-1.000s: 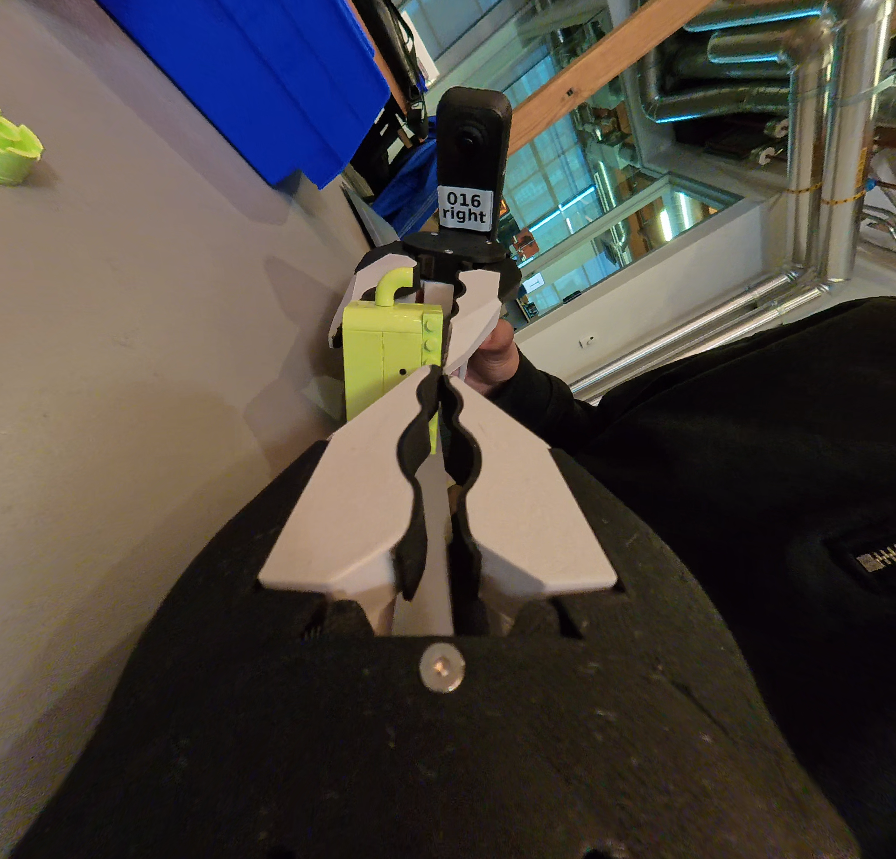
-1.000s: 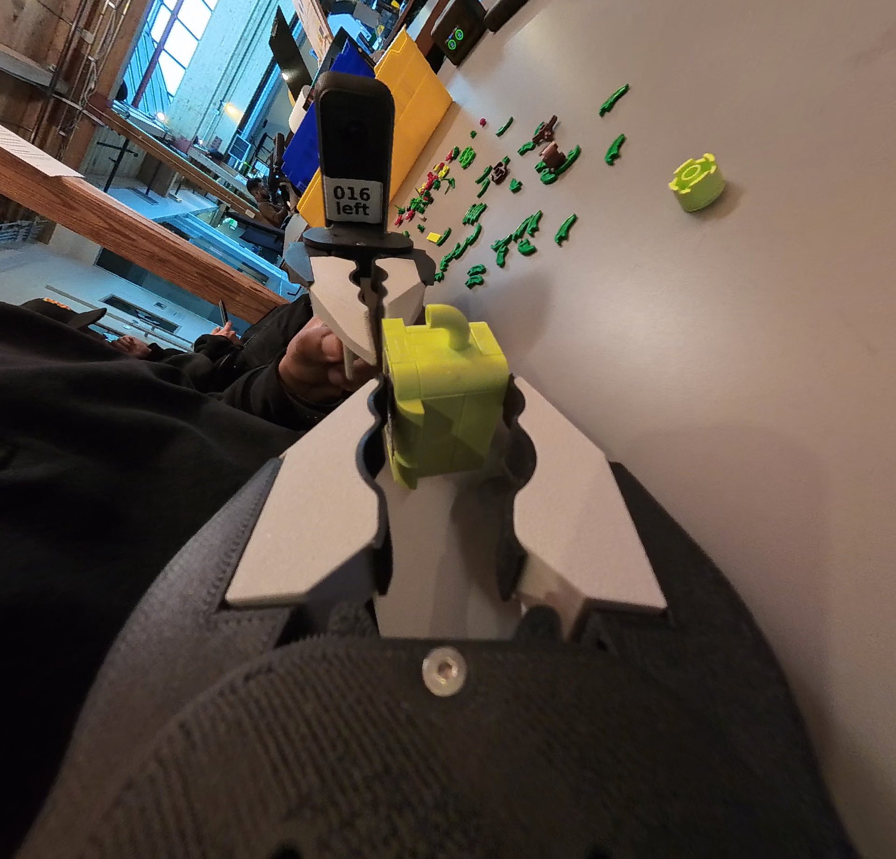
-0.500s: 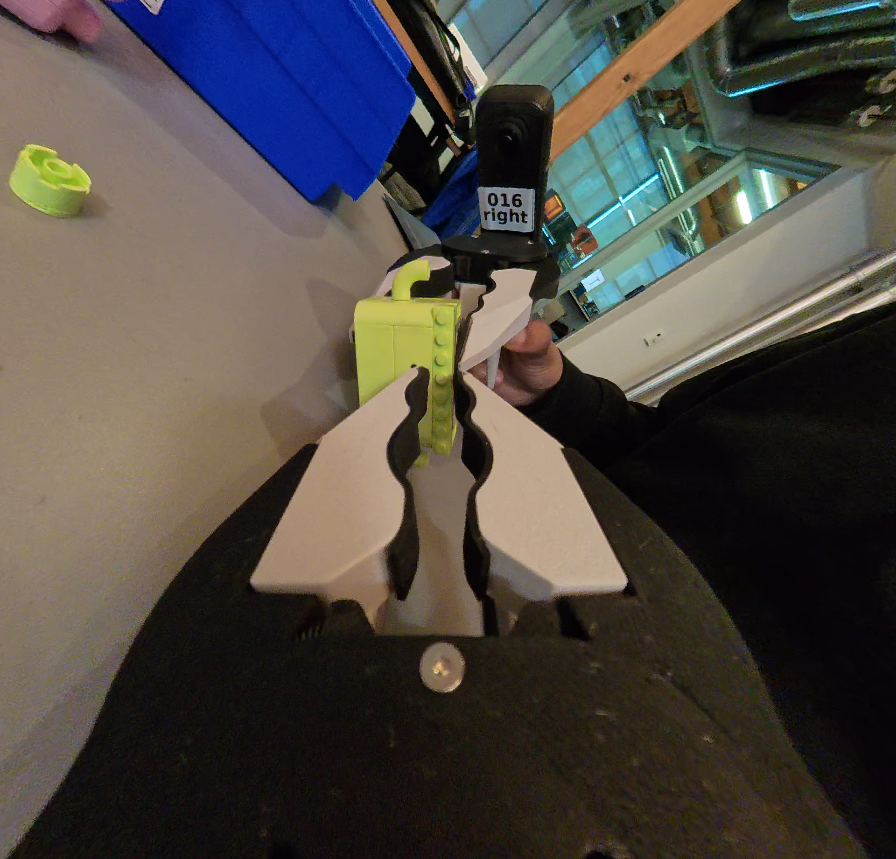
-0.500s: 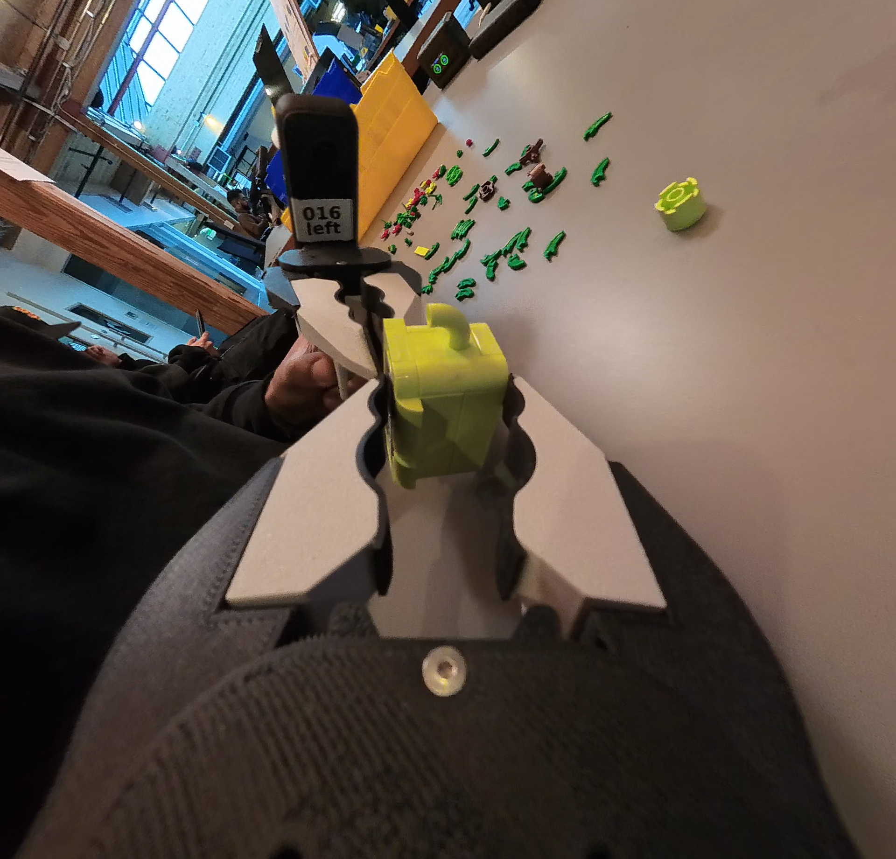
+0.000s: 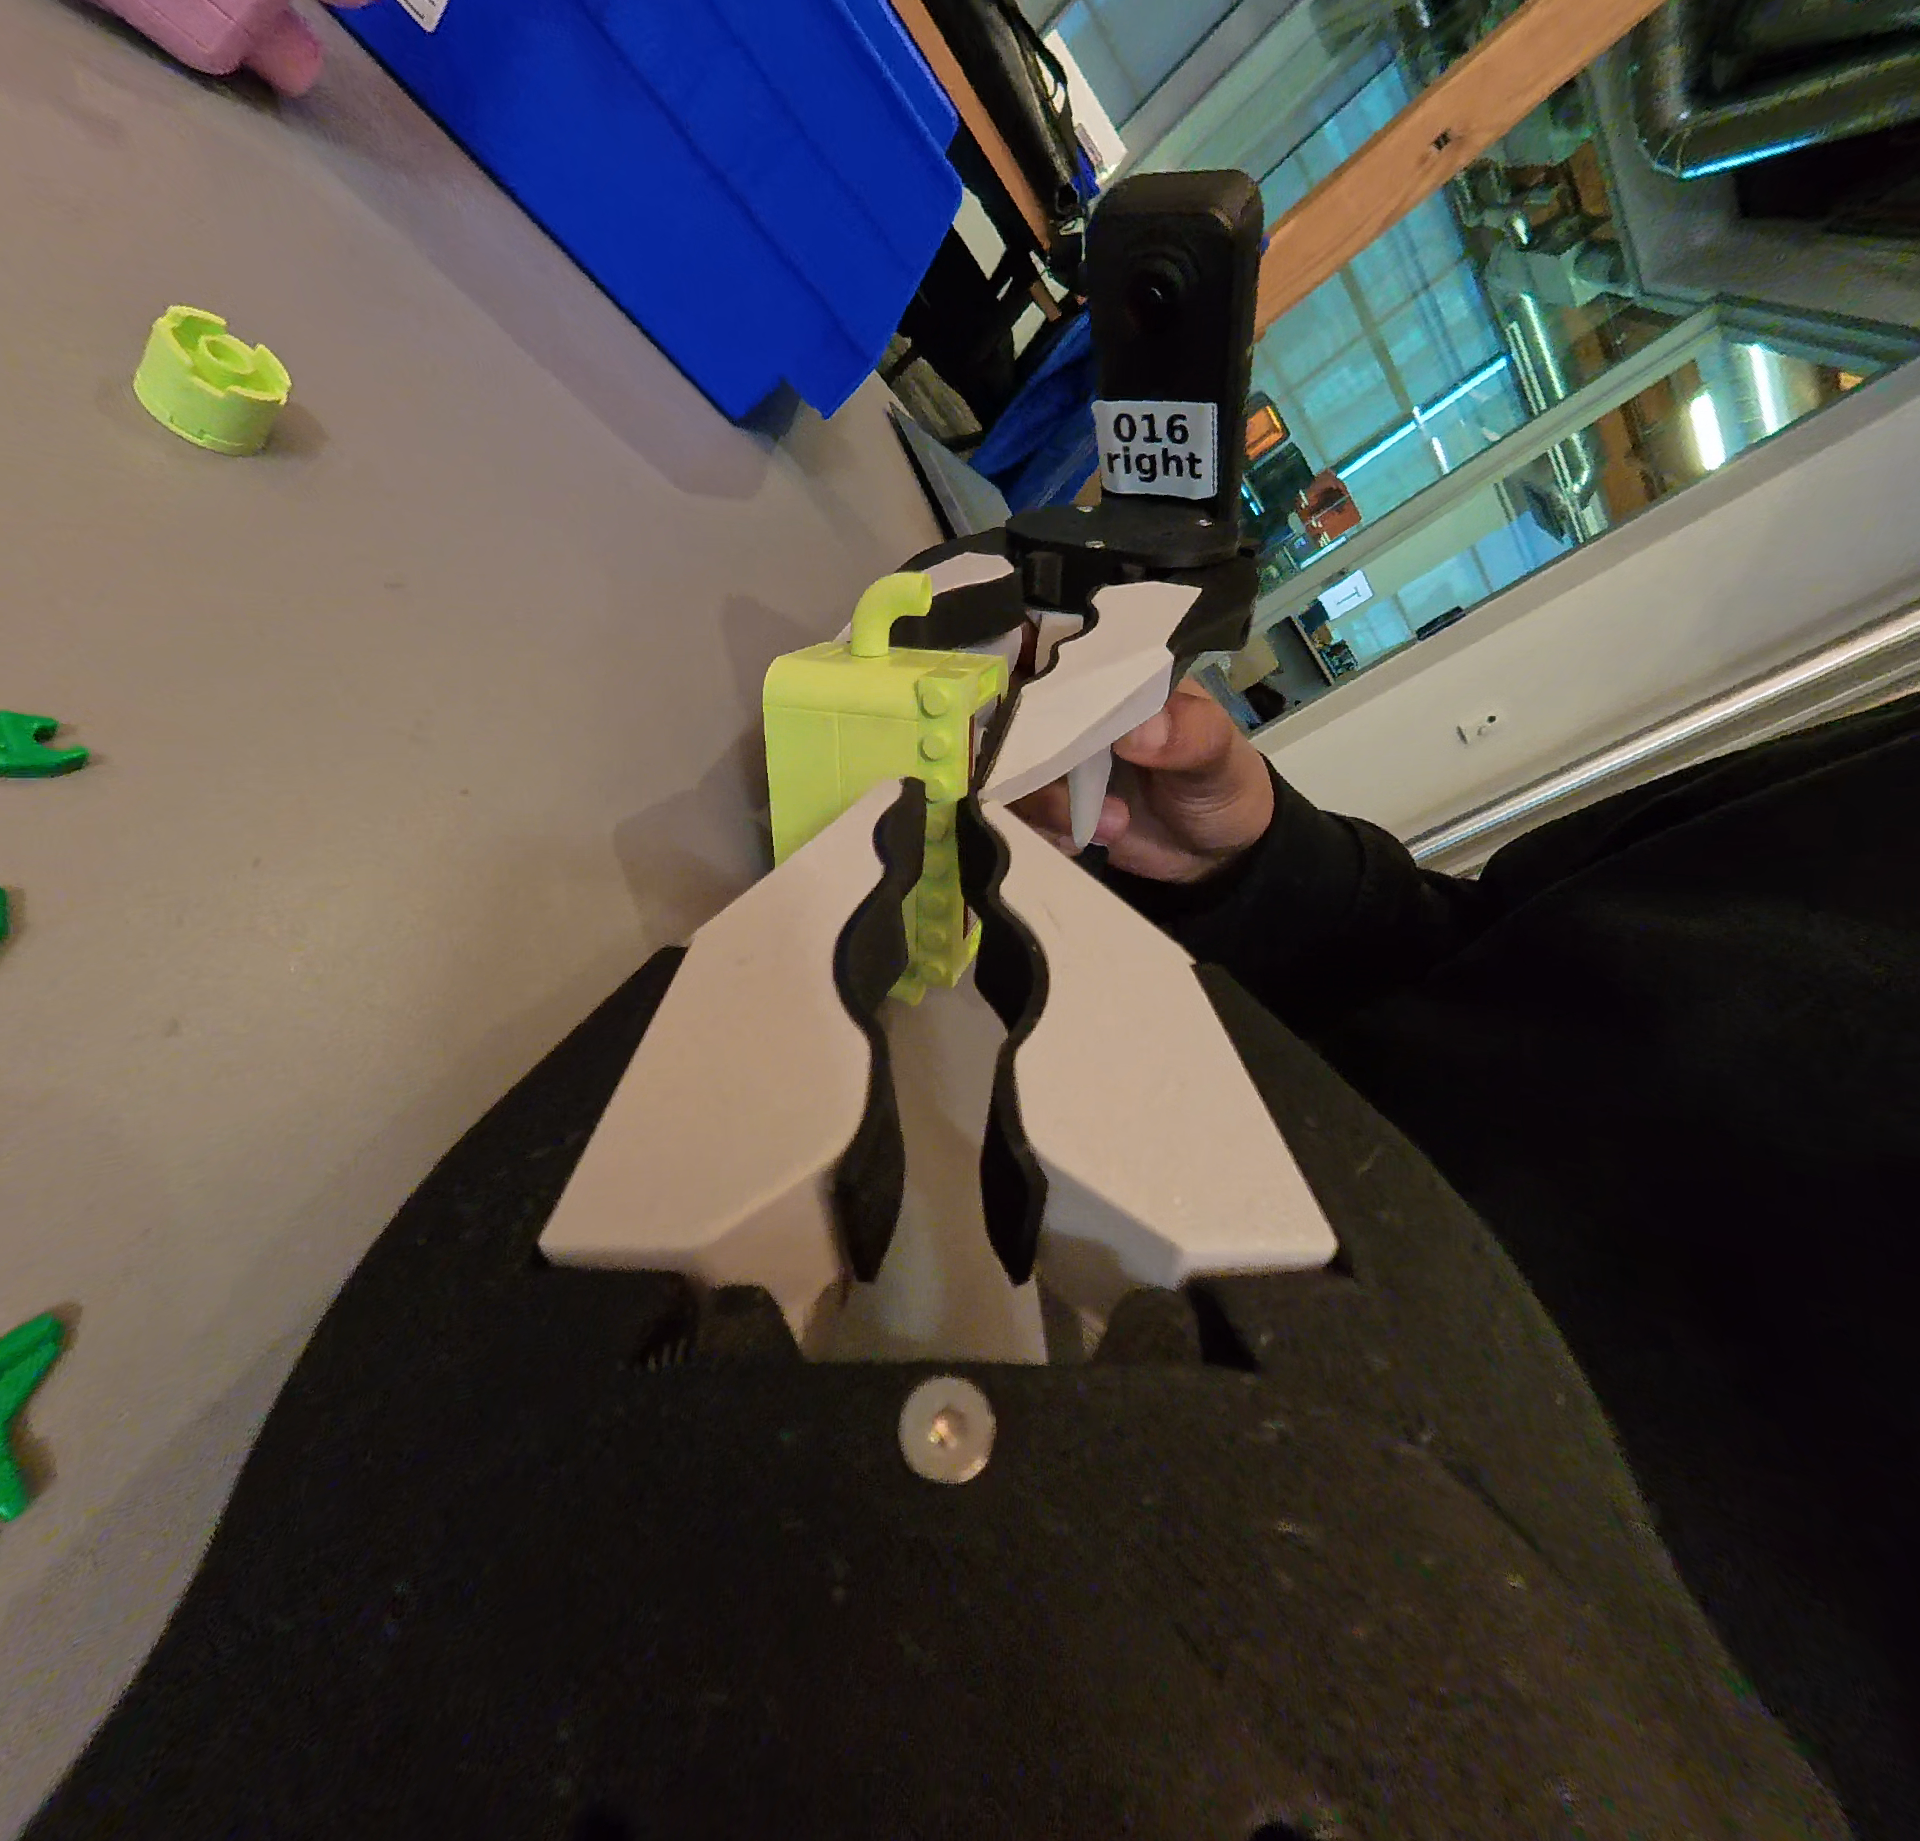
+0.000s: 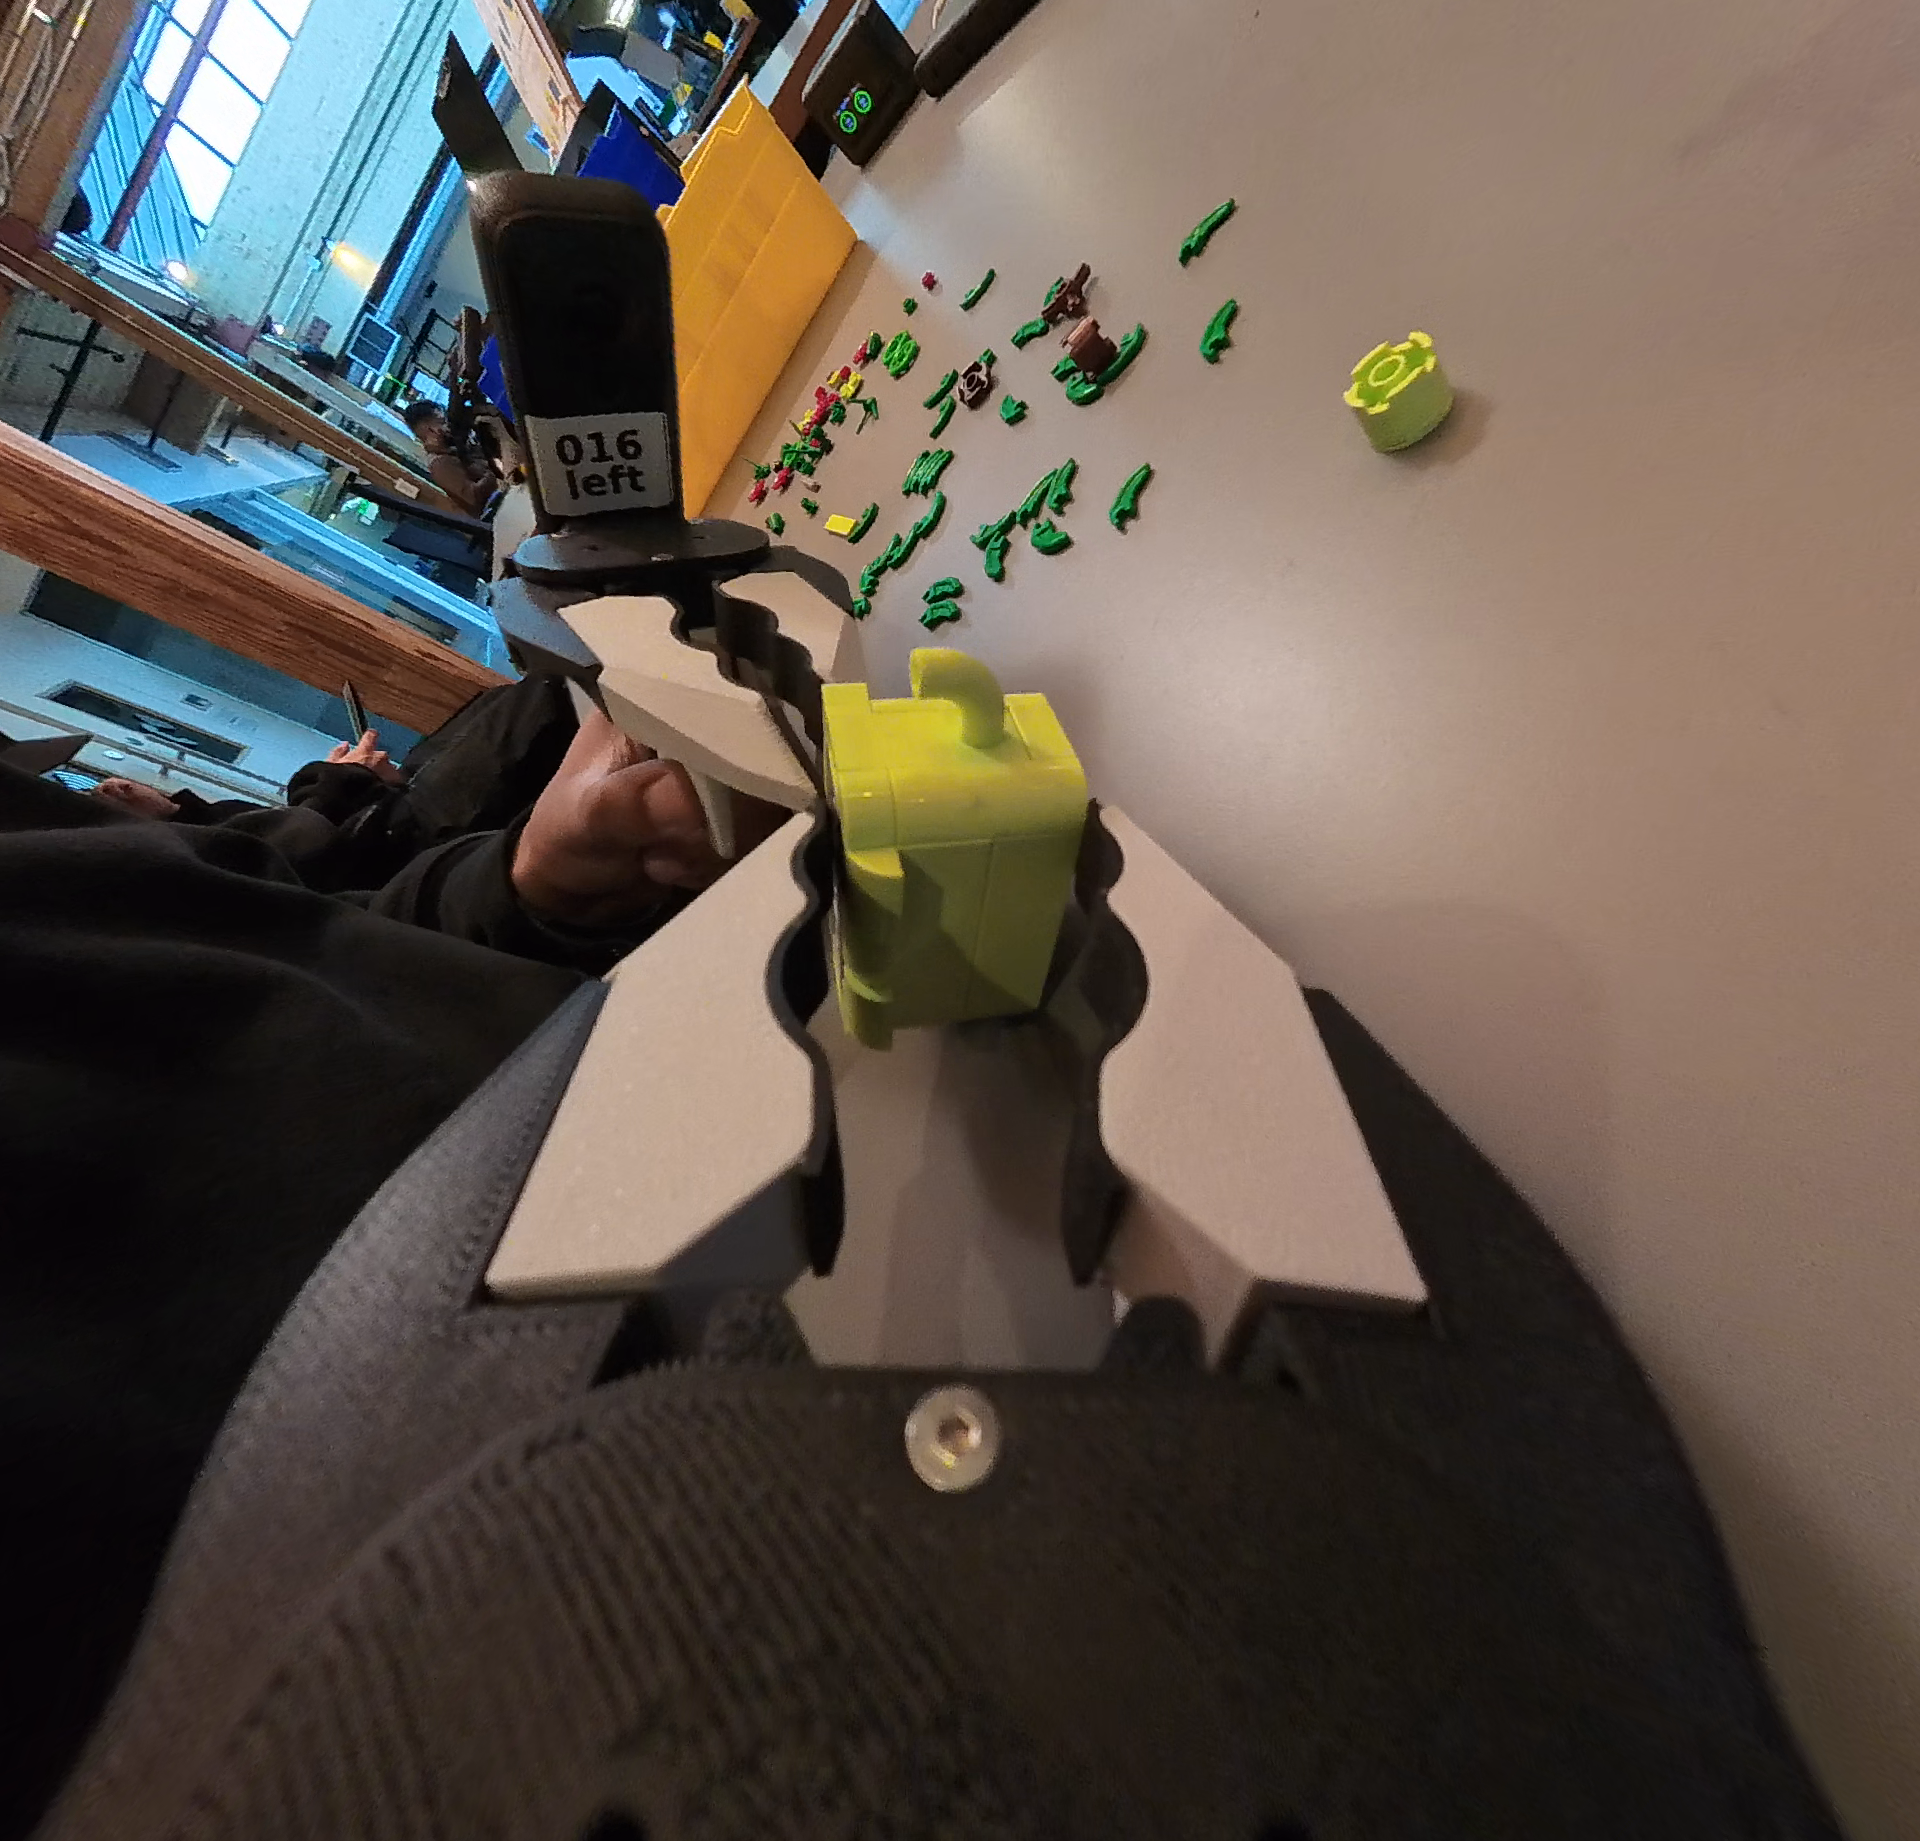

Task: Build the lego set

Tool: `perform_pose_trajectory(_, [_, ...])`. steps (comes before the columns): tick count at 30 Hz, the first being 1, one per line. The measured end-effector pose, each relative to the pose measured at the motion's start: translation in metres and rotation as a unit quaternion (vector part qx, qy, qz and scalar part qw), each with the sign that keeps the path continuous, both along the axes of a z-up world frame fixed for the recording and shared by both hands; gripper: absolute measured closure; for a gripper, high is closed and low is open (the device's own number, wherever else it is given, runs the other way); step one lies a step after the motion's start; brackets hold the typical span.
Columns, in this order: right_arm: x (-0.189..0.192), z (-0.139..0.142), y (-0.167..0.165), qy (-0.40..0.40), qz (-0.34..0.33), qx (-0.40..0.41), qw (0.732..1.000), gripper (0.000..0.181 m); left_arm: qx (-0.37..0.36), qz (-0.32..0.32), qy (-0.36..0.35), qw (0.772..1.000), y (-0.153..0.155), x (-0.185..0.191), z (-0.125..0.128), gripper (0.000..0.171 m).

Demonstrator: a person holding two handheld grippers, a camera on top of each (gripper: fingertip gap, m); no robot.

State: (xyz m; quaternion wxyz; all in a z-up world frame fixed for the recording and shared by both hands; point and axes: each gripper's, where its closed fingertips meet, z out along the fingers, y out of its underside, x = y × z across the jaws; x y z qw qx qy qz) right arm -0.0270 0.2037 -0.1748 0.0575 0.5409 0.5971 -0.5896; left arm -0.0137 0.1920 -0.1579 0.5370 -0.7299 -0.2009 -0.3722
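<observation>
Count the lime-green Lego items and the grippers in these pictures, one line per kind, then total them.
Lime-green built block: 1
Lime-green round piece: 1
Grippers: 2 (left gripper, right gripper)
Total: 4

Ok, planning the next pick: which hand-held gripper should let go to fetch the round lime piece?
Probably left. The left hand-held gripper pinches only the thin studded edge of the lime block, while the right hand-held gripper spans its whole body and could hold it alone.
</observation>
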Motion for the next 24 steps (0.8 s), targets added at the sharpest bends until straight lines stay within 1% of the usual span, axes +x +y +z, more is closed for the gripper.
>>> perform_pose_trajectory(9, [0.000,0.000,0.001,-0.008,0.002,-0.012,1.000,0.136,-0.006,-0.007,-0.016,1.000,-0.001,0.000,-0.001,0.166])
perform_pose_trajectory(17, [-0.001,0.000,0.000,-0.010,0.008,-0.020,1.000,0.137,-0.006,0.002,-0.010,1.000,-0.004,-0.002,-0.001,0.167])
perform_pose_trajectory(18, [-0.002,0.000,0.003,-0.011,0.001,-0.021,1.000,0.137,-0.005,0.007,-0.010,1.000,-0.005,-0.003,-0.001,0.171])
perform_pose_trajectory(19, [-0.004,0.001,0.010,-0.010,-0.013,-0.028,0.999,0.137,-0.011,0.029,-0.004,1.000,-0.010,-0.011,-0.003,0.171])
perform_pose_trajectory(21, [-0.005,0.003,0.024,-0.008,-0.030,-0.040,0.999,0.137,-0.013,0.049,-0.002,0.999,-0.024,-0.023,-0.003,0.171])
perform_pose_trajectory(24, [-0.004,0.003,0.029,-0.008,-0.029,-0.041,0.999,0.137,0.014,0.045,-0.032,0.998,-0.033,-0.026,0.004,0.171])
